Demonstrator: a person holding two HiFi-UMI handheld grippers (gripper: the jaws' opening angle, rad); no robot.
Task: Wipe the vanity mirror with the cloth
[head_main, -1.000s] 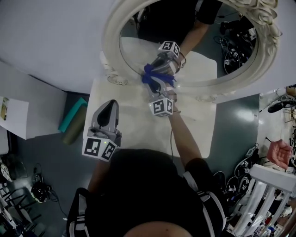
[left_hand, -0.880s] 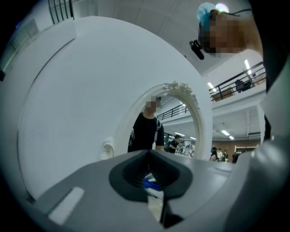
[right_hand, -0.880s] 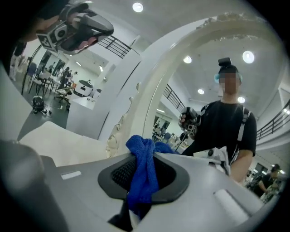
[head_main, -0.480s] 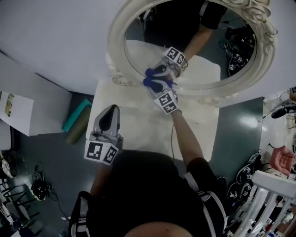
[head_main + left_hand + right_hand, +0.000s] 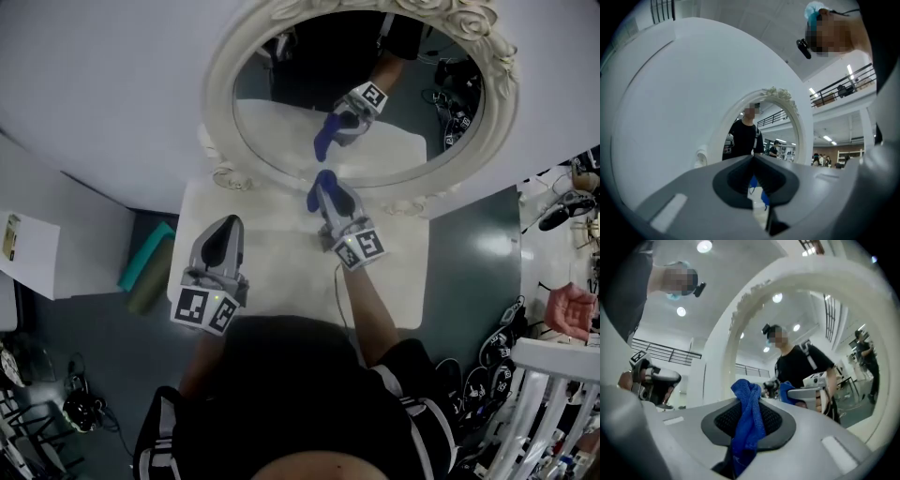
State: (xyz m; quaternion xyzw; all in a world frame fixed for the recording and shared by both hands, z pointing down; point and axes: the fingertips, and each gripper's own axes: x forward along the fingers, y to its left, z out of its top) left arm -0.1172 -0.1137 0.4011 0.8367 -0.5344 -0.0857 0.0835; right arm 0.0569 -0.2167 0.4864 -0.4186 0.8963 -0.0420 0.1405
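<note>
My right hand-held gripper (image 5: 327, 190) pinching blue cloth (image 5: 320, 178), near vanity mirror (image 5: 218, 89) at 12 o'clock, left hand-held gripper (image 5: 223, 232) closed, empty.

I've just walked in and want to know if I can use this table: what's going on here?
A person is working at the vanity mirror. The right tongs are shut on a blue cloth, held near the glass's lower edge and seemingly a little off it. The left tongs are shut and empty, idle over the left side of the table.
</note>
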